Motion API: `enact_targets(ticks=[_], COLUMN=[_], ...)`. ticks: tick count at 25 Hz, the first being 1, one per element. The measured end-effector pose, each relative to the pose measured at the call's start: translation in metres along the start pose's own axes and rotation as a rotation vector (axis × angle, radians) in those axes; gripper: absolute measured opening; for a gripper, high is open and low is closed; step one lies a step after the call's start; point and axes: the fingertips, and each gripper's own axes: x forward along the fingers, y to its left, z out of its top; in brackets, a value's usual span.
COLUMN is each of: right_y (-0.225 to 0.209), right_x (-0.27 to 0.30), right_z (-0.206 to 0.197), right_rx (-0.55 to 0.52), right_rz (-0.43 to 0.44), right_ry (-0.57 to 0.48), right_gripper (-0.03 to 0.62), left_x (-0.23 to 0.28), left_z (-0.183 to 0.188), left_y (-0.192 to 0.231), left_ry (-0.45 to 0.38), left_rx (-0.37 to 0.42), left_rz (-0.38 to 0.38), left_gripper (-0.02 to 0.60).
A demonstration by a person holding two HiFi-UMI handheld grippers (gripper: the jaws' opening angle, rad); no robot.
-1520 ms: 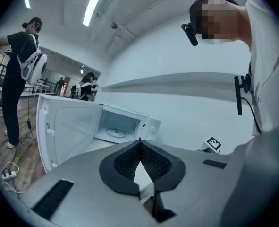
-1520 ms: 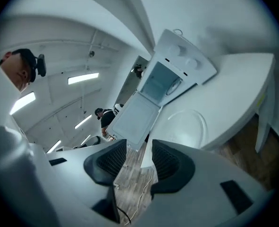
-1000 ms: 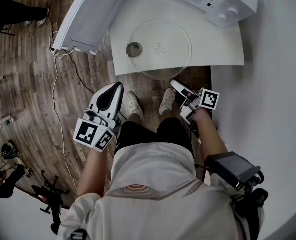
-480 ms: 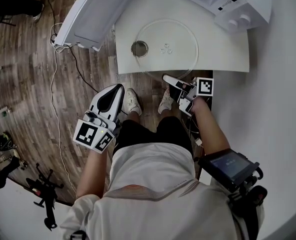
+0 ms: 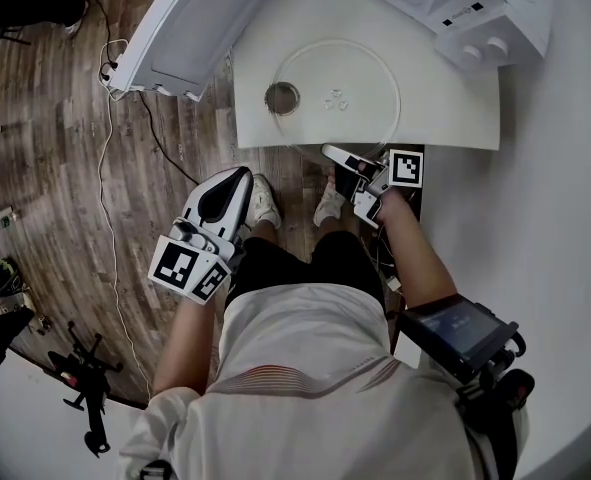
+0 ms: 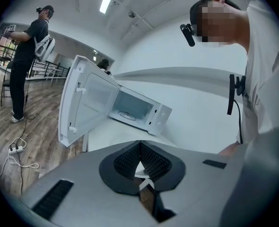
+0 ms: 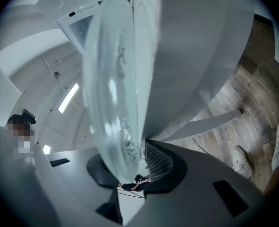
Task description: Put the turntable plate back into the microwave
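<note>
The clear glass turntable plate [image 5: 335,93] lies flat on the white table [image 5: 455,118], its near rim hanging over the table's front edge. My right gripper [image 5: 337,156] is at that near rim, turned on its side. Its jaws are closing, and in the right gripper view the plate [image 7: 111,89] stands edge-on between the pads [image 7: 158,162], which rest against it. My left gripper [image 5: 237,183] hangs back over the floor, shut and empty. The white microwave [image 5: 475,8] stands at the table's far side with its door [image 5: 185,28] swung open to the left.
A small dark round piece [image 5: 282,98] lies by the plate's left part. In the left gripper view the microwave [image 6: 130,110] shows an open cavity. A person [image 6: 28,56] stands at the far left on the wood floor. A cable [image 5: 110,158] trails over the floor to the left of the table.
My right gripper has moved up and left to the plate's near rim and now has the rim between its jaws. The left gripper has stayed where it was.
</note>
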Motion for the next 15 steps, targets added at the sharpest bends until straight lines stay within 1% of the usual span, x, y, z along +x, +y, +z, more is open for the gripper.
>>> enact_targets(ticks=[2,3,6,10,15], right_y=[-0.003,-0.004,-0.003,0.004,0.012], right_x=[-0.001,-0.001,0.000,0.001,0.005], right_z=[-0.001,-0.001,-0.001,-0.001,-0.001], right_rx=[0.020,0.033,0.070,0.022,-0.009], right_rz=[-0.003,-0.002,0.017,0.042,0.055], right_ry=[-0.003,-0.003,-0.002,-0.001,-0.039], right_gripper=[0.086,0.067,0.048,0.033,0.026], left_x=[0.001,0.002,0.003,0.003,0.002], left_z=[-0.001,-0.001,-0.002,-0.004,-0.007], left_y=[0.000,0.000,-0.001,-0.002,-0.003], left_ry=[0.004,0.005,0.007,0.011,0.012], left_rx=[-0.002,-0.003,-0.005,-0.010,-0.015], left_rz=[-0.005,-0.007,-0.014,-0.019,-0.025], left_gripper=[0.009,0.009,0.009,0.009,0.009])
